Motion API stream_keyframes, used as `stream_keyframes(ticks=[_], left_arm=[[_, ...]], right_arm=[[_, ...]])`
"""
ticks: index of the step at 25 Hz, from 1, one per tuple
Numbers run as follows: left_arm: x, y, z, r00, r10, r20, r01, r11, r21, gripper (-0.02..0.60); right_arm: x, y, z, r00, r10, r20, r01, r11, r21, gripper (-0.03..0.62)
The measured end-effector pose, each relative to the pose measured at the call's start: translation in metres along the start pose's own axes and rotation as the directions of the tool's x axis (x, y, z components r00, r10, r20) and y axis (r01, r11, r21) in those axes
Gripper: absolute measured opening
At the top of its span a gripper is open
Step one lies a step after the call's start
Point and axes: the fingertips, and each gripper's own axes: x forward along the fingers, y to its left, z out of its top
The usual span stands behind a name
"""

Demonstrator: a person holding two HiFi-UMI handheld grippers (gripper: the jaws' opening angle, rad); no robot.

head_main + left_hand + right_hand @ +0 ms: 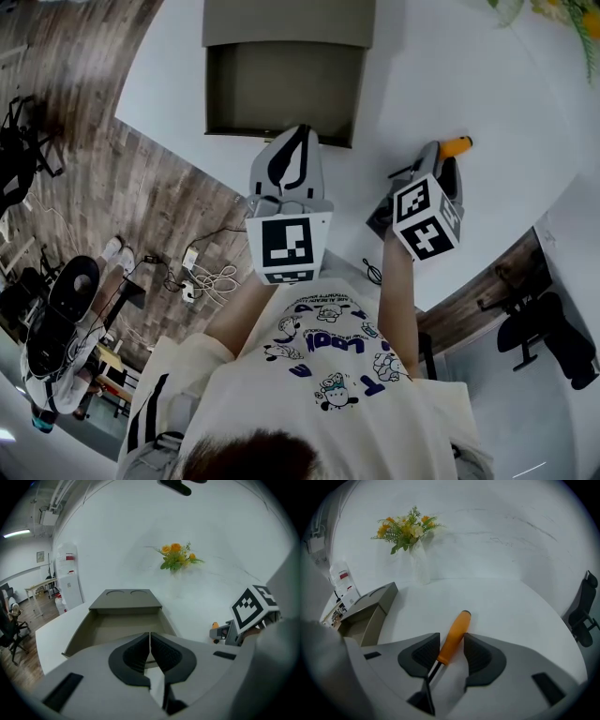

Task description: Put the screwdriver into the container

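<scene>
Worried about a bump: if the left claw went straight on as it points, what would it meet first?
Likely the open grey container, directly ahead of the shut left claw; depth is hard to judge.

screwdriver (455, 633) tip hidden under right claw (451, 640), container (123, 605) front behind left claw (150, 641)

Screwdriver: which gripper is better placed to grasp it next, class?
Right. The right gripper, jaws open, straddles the screwdriver on the table; the left gripper is shut, empty, facing the container.
</scene>
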Motion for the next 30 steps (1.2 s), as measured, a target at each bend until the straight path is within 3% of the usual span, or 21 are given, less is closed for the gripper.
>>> stream_keyframes(ticks=[8,13,21,30], left_arm=[[-0.005,0.005,-0.002,1.0,0.016,-0.001,-0.016,1.0,-0.02,0.023],[-0.011,0.002,-0.002,1.0,0.024,0.007,-0.023,0.999,-0.024,0.023],[-0.025,0.006,-0.002,0.999,0.043,0.032,-0.042,0.999,-0.034,0.023],[-0.045,0.017,0.007,0.995,0.068,0.079,-0.063,0.996,-0.065,0.023]], right_arm=[[-0.001,0.0,0.002,1.0,0.014,-0.02,-0.013,1.0,0.017,0.143],[-0.001,-0.005,0.004,0.999,0.044,-0.017,-0.045,0.999,-0.027,0.107],[-0.01,0.0,0.01,0.995,0.097,0.013,-0.095,0.99,-0.102,0.106],[-0.04,0.035,0.034,0.977,0.196,0.08,-0.179,0.967,-0.182,0.106]])
